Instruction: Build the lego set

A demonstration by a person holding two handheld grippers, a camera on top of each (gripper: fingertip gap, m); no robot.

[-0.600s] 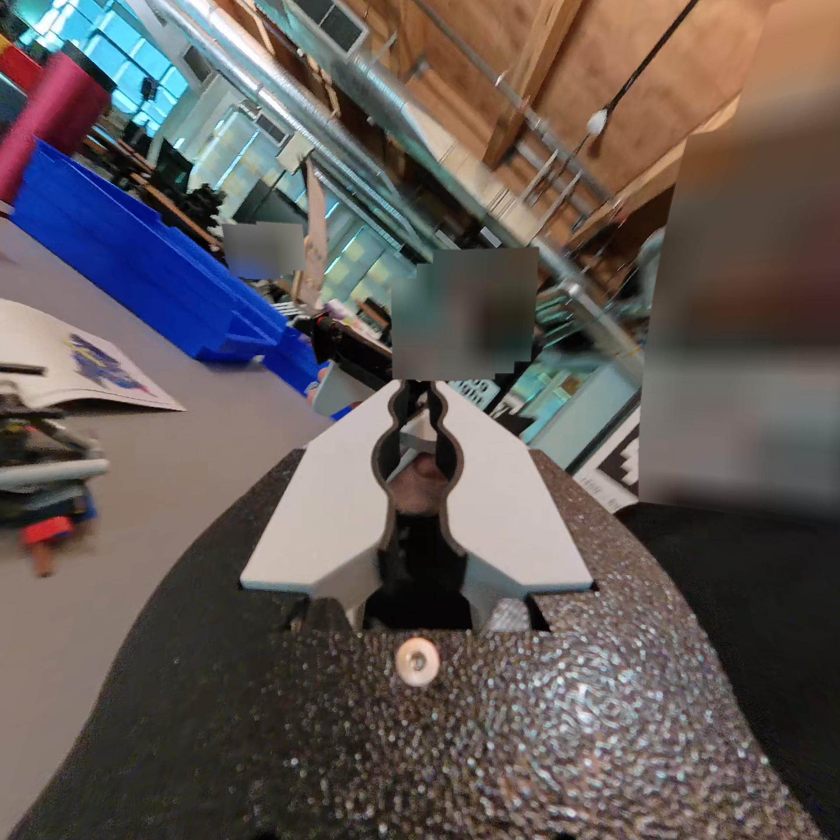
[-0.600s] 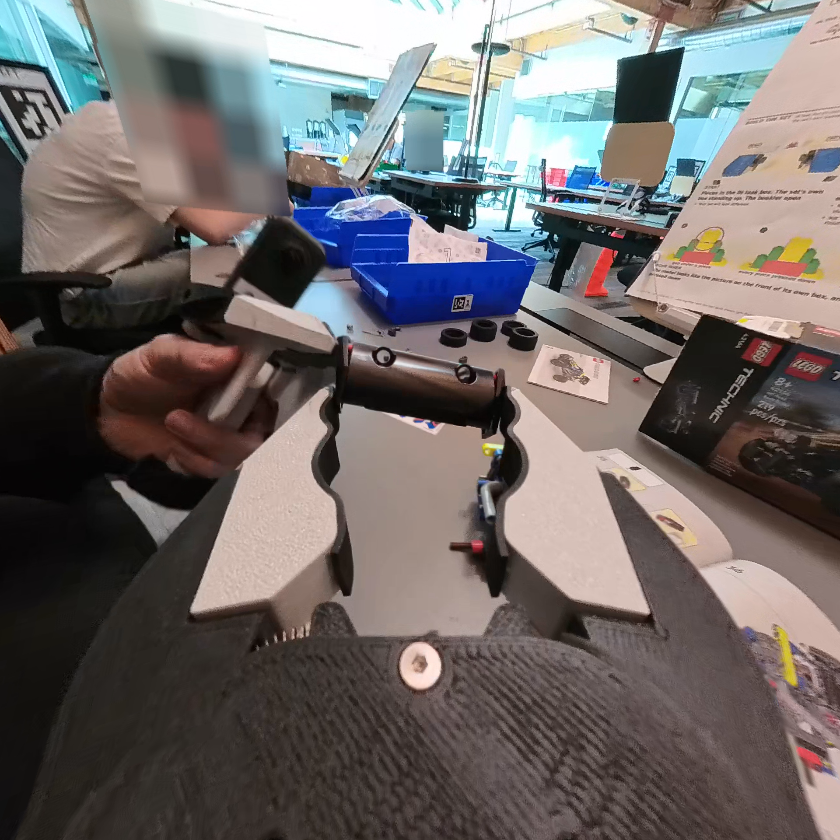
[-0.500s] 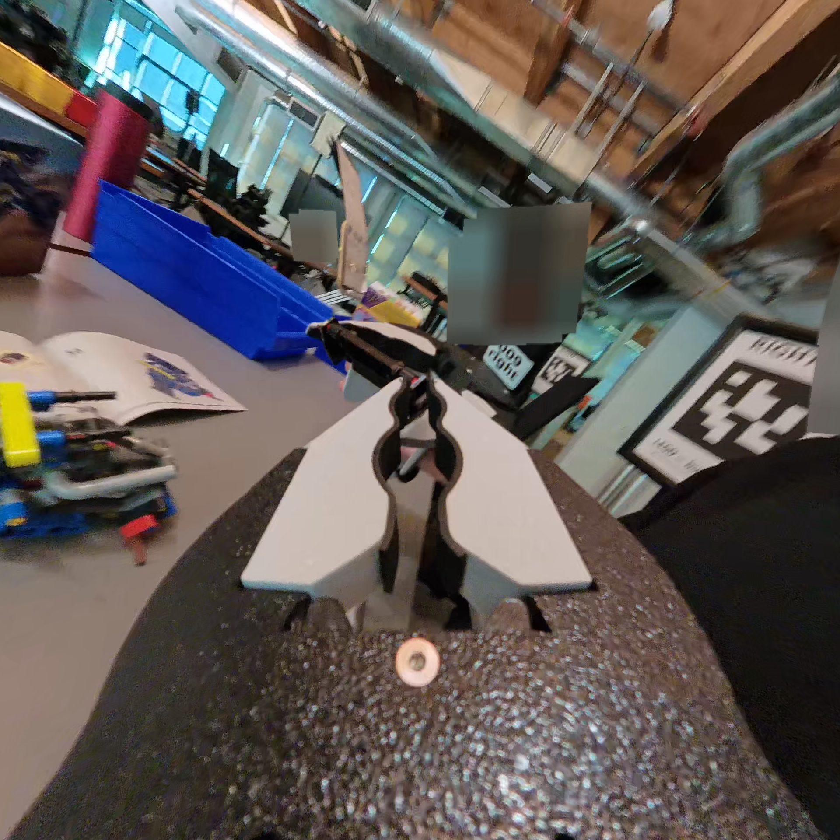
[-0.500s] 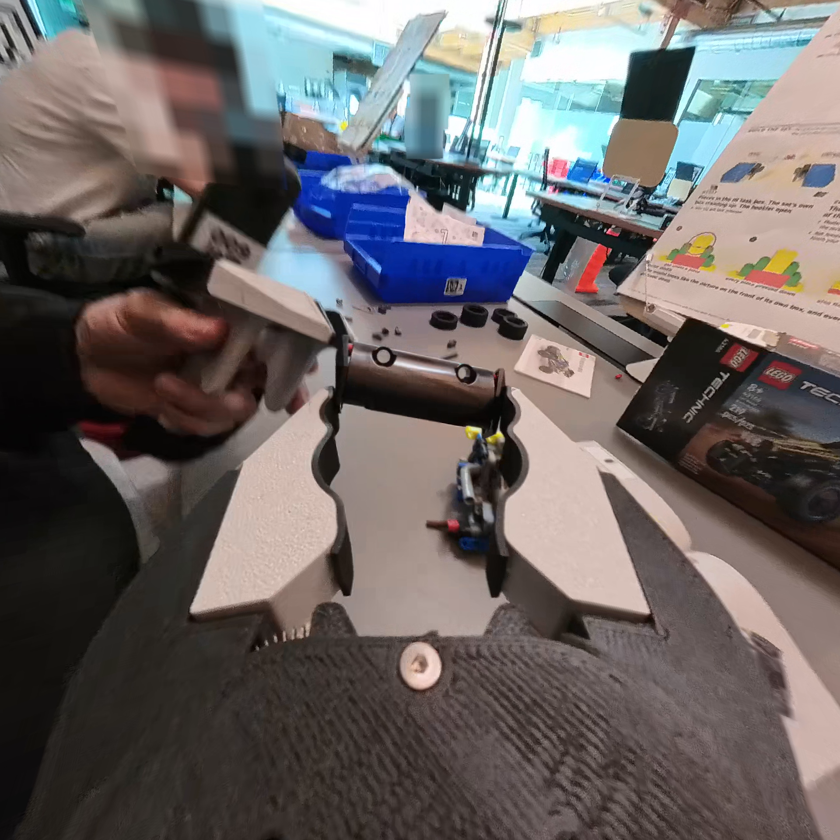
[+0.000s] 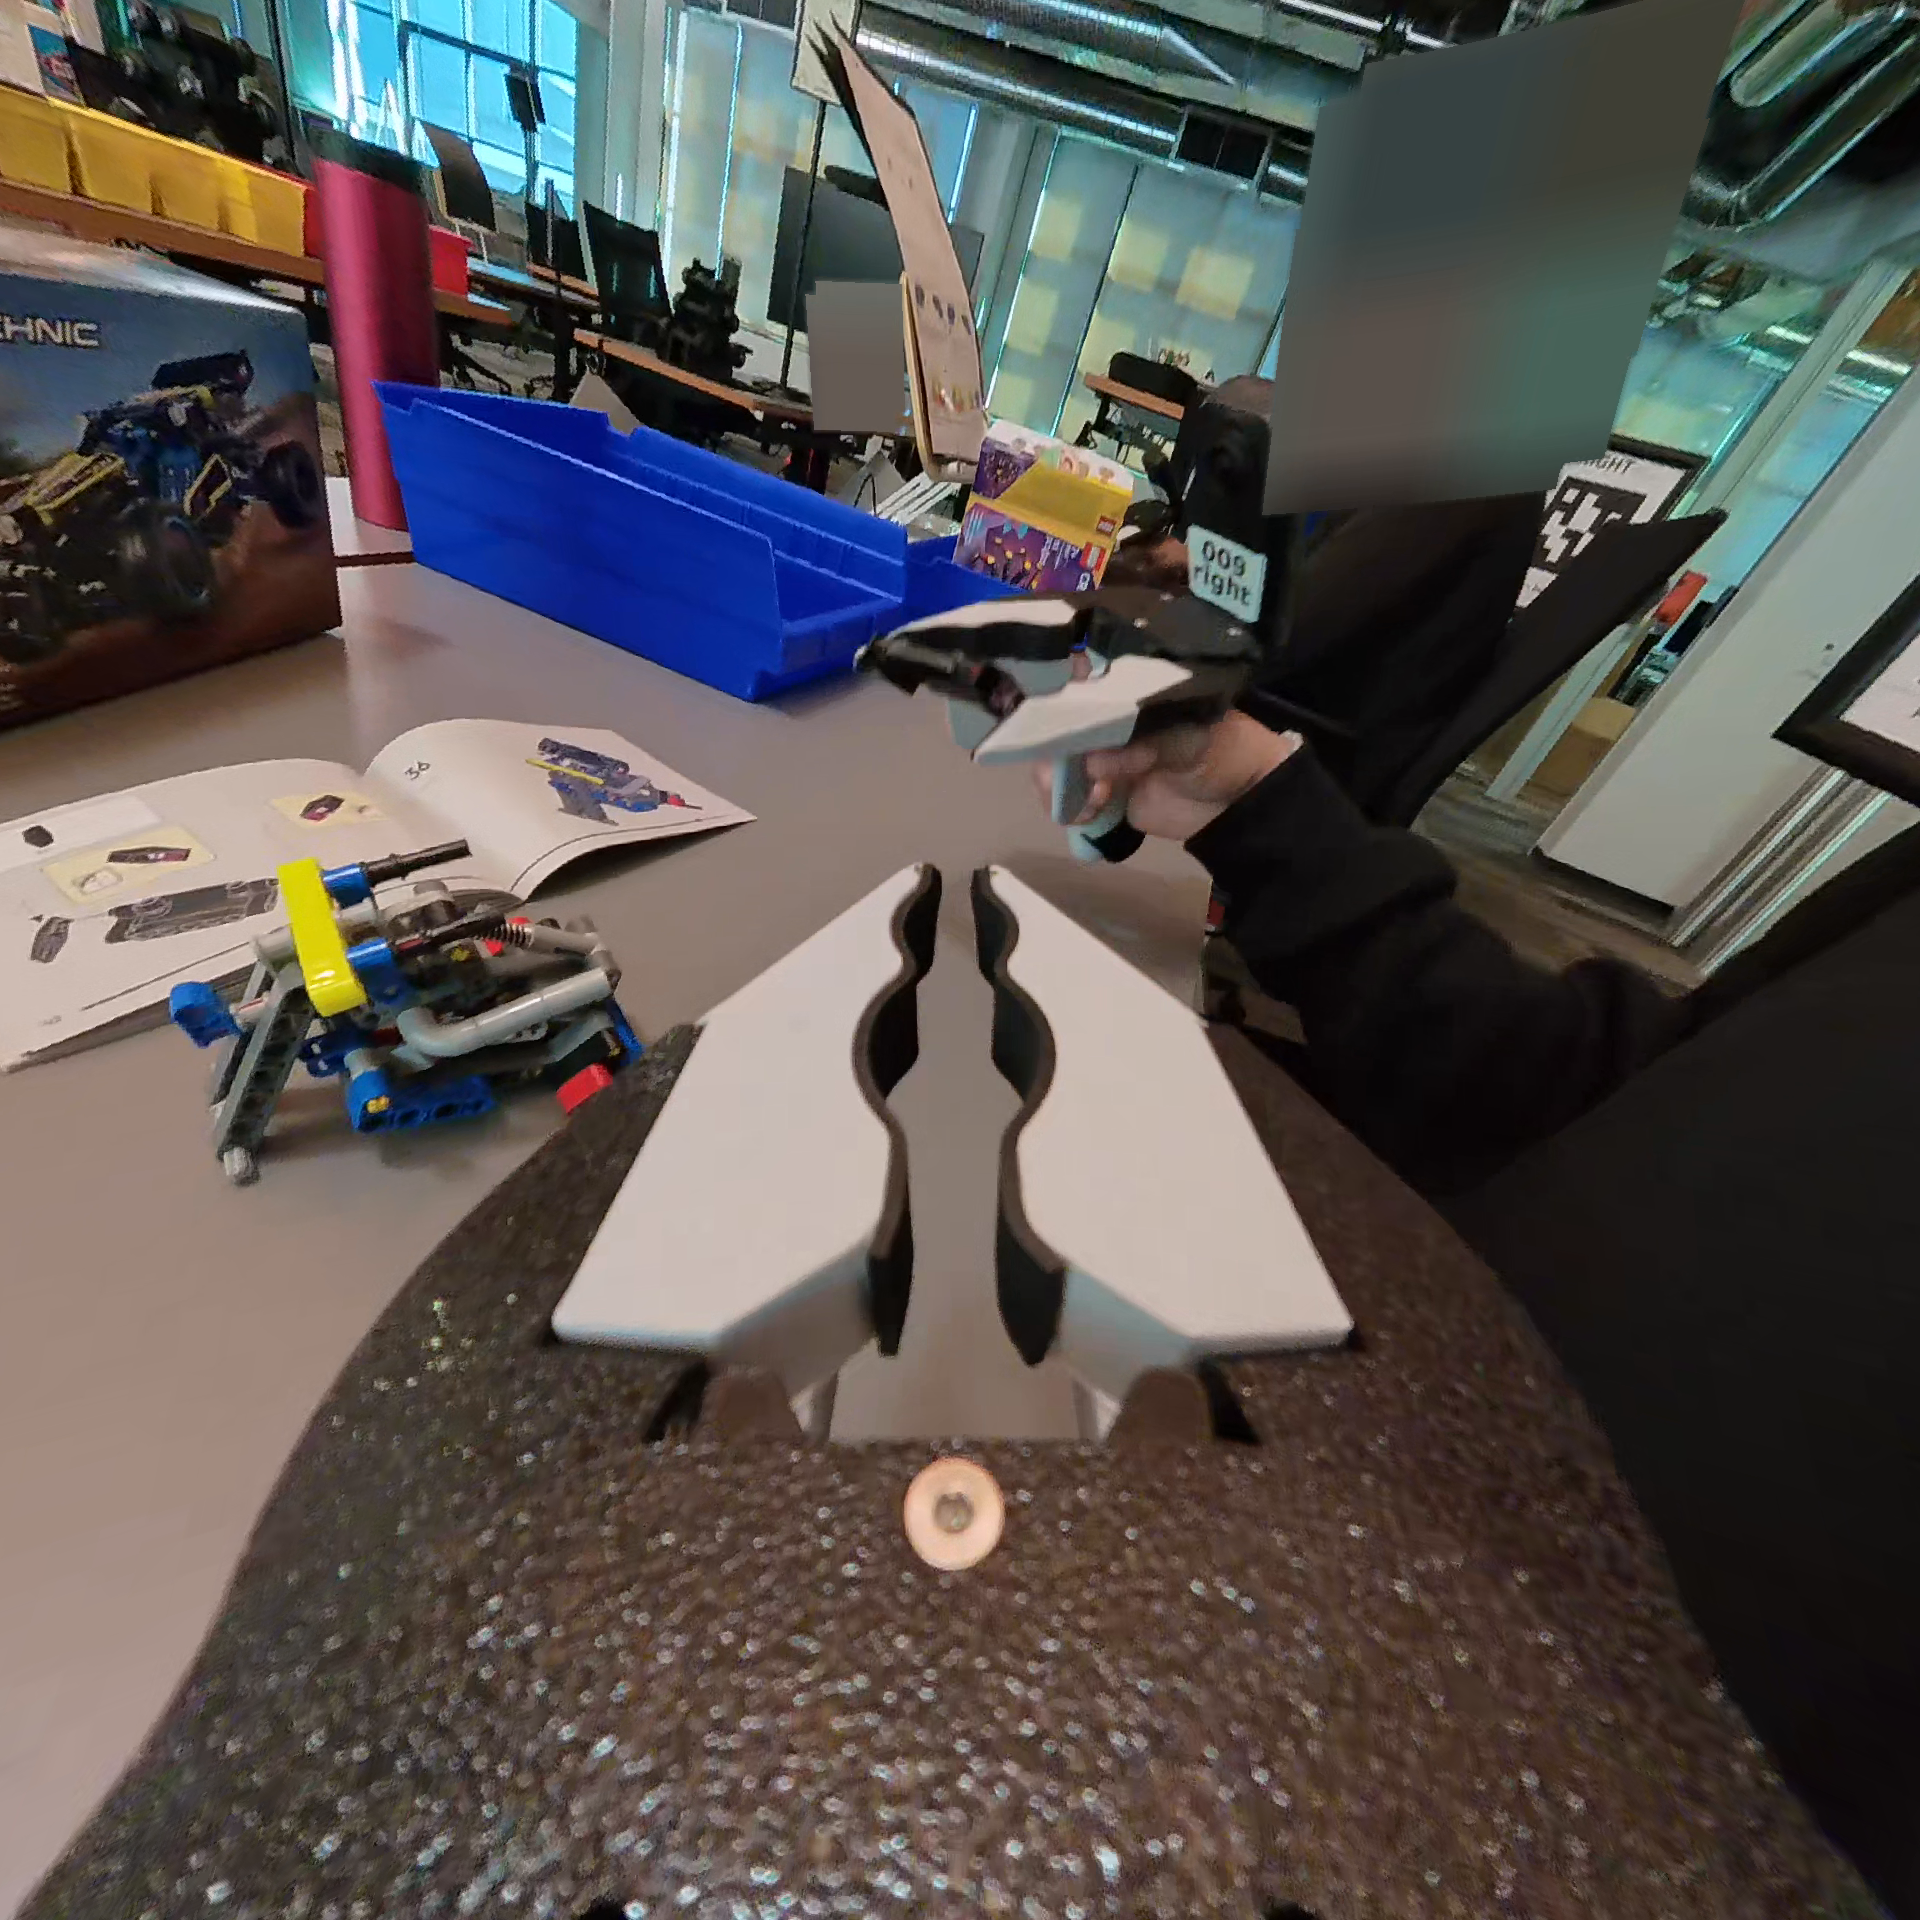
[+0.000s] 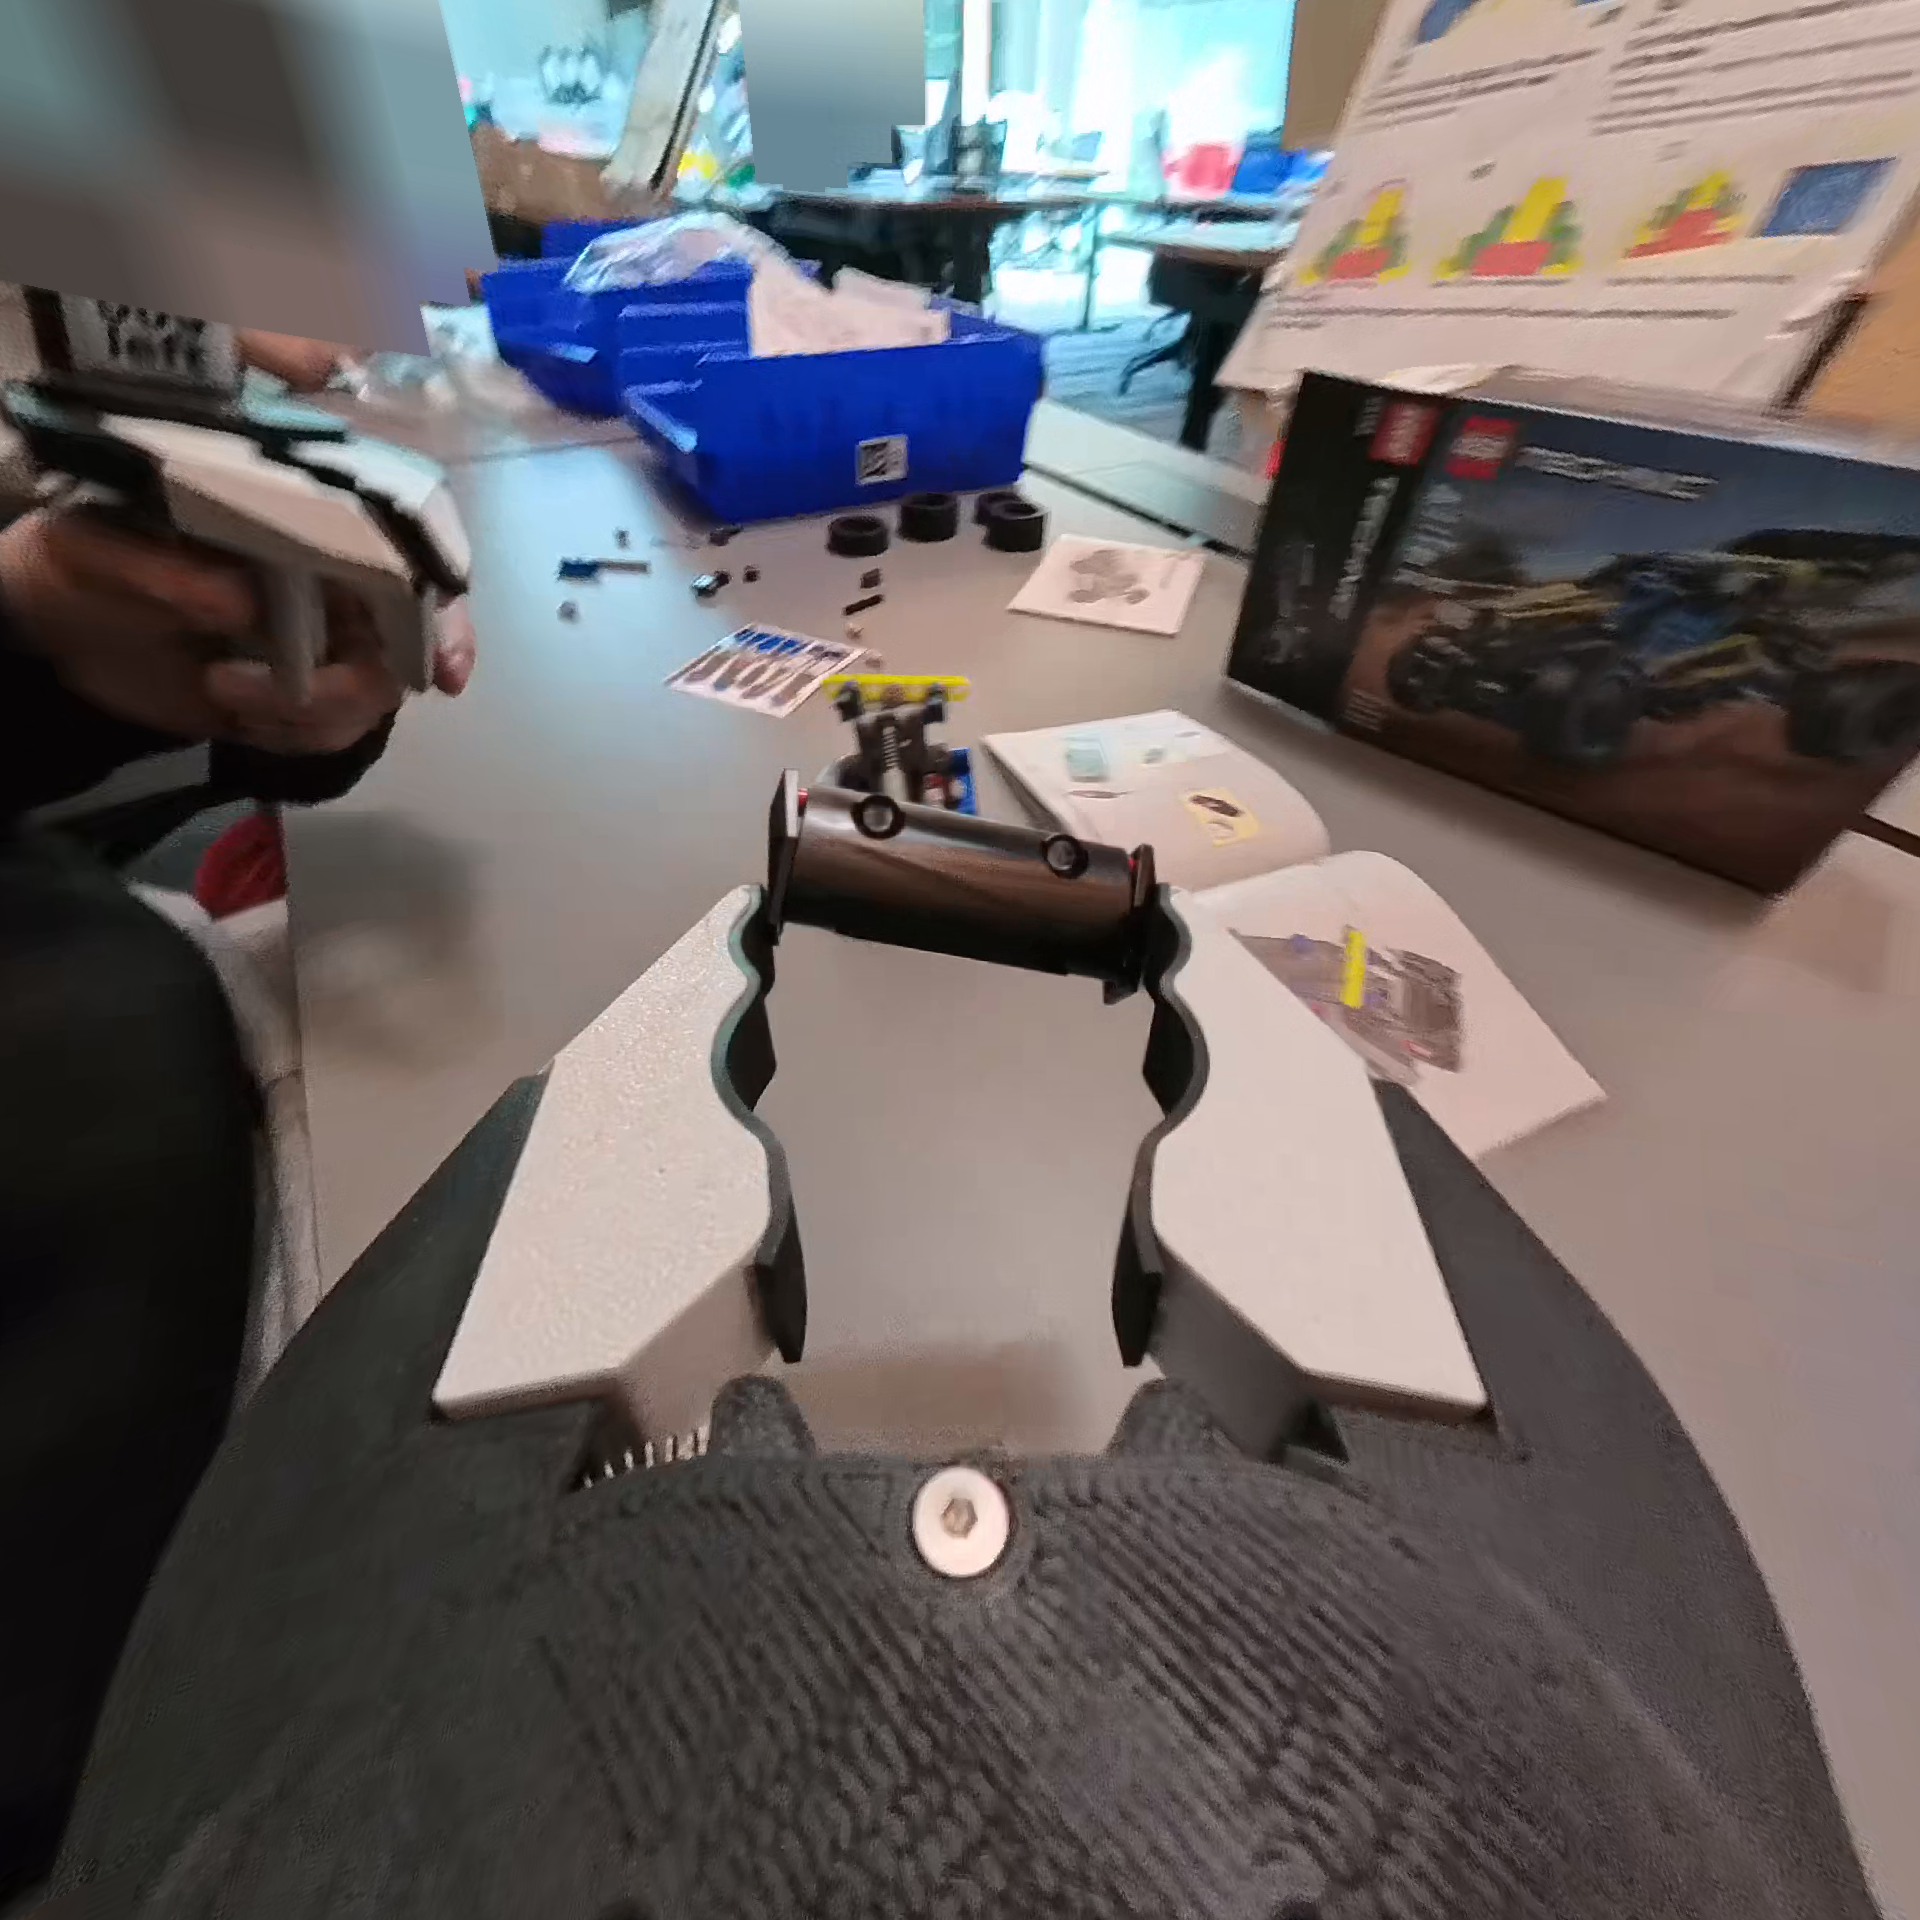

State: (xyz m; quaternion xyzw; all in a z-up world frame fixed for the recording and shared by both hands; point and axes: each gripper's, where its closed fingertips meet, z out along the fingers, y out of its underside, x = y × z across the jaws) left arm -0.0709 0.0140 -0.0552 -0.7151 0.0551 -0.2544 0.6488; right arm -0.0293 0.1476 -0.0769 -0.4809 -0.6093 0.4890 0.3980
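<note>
My right gripper (image 6: pixel 961 914) is clamped lengthwise on a glossy black plastic cylinder-shaped panel (image 6: pixel 956 894) with two round pin holes on top, one grey fingertip (image 6: pixel 743 935) pressed on each end, and it hangs in the air above the grey counter (image 6: pixel 935 1195). The piece slopes down toward the right finger. I judge it light and stiff, a hollow moulded shell; its shiny curved skin looks slippery, so the flat end faces where the pads sit now seem the safest place to hold it. A grip across the rounded middle would probably slide or roll.

My left gripper (image 5: pixel 956 883) is nearly closed, only a thin slit between its tips, with nothing in it; it hovers over the counter.

Just to its left lies a partly built toy vehicle chassis of blue, grey and black beams with a yellow bar (image 5: pixel 405 997), resting beside an open white instruction booklet (image 5: pixel 343 821). It looks light but loosely pinned, so I would take it by the solid beams low on the frame, not by the protruding axle or spring. Farther off stand a dark printed cardboard box (image 6: pixel 1579 613) and blue plastic bins (image 6: pixel 831 416), with three black tyres (image 6: pixel 925 520) near them.
</note>
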